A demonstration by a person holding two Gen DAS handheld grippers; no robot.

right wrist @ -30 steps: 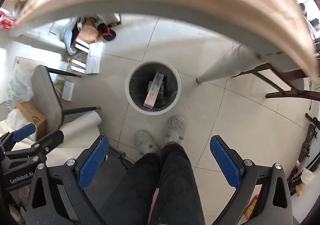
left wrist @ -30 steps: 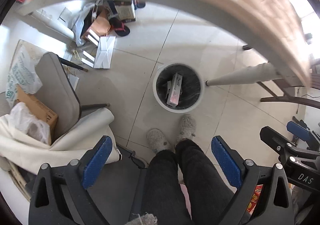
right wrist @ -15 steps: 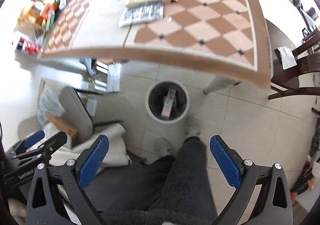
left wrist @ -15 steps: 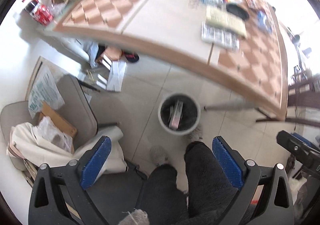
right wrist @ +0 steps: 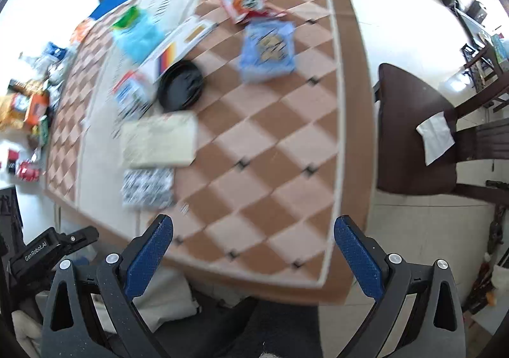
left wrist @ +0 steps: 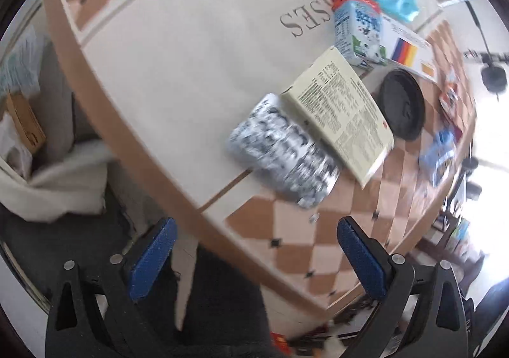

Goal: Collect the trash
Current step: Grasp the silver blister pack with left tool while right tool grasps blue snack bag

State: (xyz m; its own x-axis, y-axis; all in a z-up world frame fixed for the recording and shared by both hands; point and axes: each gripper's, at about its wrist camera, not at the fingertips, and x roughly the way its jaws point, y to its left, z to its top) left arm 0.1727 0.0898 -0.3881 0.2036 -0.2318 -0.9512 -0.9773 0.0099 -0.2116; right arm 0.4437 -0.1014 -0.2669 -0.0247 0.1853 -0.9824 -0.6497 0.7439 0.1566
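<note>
Left tool (left wrist: 254,256): spread wide, holds nothing | right tool (right wrist: 253,254): spread wide, holds nothing

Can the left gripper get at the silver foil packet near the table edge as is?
Probably yes. The left gripper is open and empty, and the silver foil packet lies flat just ahead, nothing between them. The cream box abuts its far side.

On the desk (right wrist: 286,141), a foil packet (right wrist: 148,188) lies nearest the front edge, touching a flat box (right wrist: 159,143) just behind it. Behind the box sits a round dish (right wrist: 181,84), with a milk carton (right wrist: 132,94) just to its left. Farther back right lie a snack bag (right wrist: 267,49) and another wrapper (right wrist: 245,3). A chair (right wrist: 413,132) stands right of the desk
</note>
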